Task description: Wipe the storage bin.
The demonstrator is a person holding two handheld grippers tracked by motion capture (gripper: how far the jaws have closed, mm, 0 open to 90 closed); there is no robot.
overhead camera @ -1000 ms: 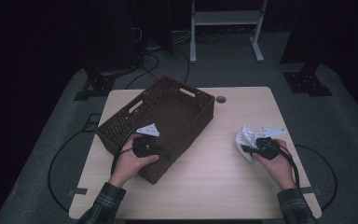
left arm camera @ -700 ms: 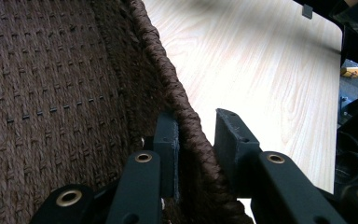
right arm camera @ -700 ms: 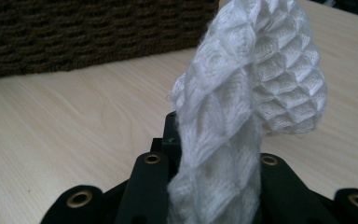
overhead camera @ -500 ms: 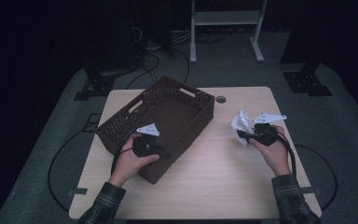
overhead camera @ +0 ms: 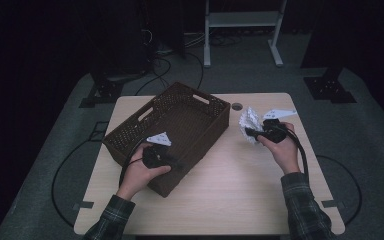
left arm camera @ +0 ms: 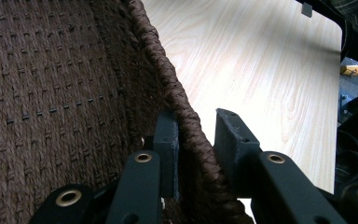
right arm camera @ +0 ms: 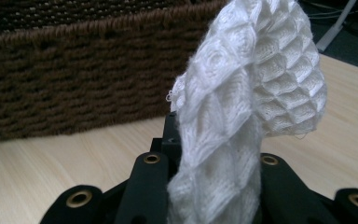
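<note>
Upright, white cloth clamped in right gripper, left gripper pinching basket rim.

White cloth hides the right claw's jaws; lower end cropped.

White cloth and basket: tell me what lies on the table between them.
Nothing: in the high view, bare tabletop separates the white cloth from the basket.
</note>
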